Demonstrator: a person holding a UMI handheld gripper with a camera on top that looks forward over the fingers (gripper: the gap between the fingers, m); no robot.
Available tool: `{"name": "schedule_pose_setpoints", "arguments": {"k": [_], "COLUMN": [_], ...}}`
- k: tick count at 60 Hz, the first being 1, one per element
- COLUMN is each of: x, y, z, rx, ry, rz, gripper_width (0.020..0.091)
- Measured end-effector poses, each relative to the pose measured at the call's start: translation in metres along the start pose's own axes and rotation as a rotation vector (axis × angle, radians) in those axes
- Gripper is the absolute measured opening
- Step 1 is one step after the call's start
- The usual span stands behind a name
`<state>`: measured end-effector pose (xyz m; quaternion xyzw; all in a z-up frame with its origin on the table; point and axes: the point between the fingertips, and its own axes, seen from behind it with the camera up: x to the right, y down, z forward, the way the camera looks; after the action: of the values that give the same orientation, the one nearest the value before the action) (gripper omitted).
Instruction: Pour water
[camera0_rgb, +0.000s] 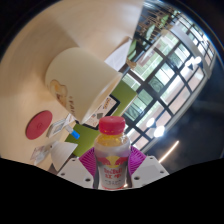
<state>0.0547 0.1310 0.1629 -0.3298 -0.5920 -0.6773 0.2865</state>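
Overhead, well beyond the claw, a wall of dark-framed windows (165, 75) sweeps across the scene at a steep slant, and a large pale cylinder (78, 78) (perhaps a lampshade or a column, I cannot tell which) looms ahead and to the left of the fingers. That slant suggests the whole gripper is tipped, which would fit a pour under way or about to begin, though no stream of water is visible.

Lower and to the left of the fingers lies a pale table (52, 140) with a round pink coaster-like disc (38, 123) and some small clear items too blurred to name.

Nearest of all, the bottle (113, 152) sits between the two fingers, its white-and-pink label facing the camera and its pink cap pointing away from the claw along the fingers' line. Its long axis runs lengthwise with the fingers, neck outward, presumably so that tilting the claw tips the mouth down.

The gripper (113, 166) looks clamped on the bottle, both magenta pads (92, 162) pressed against the sides. The cap appears on, so pouring cannot yet succeed.
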Motion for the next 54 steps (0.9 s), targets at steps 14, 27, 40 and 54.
{"name": "schedule_pose_setpoints", "arguments": {"k": [14, 27, 40, 54], "x": [0.025, 0.023, -0.010, -0.081], "y": [0.019, 0.029, 0.066, 0.020], "z": [-0.019, -0.003, 0.002, 0.016], "rx": [0.029, -0.046, -0.092, -0.020], "ry": [-0.029, 0.019, -0.106, -0.262], "rz": [-0.131, 0.274, 1.533, 2.226], "gripper_width": [0.0368, 0.0369, 0.0369, 0.0367]}}
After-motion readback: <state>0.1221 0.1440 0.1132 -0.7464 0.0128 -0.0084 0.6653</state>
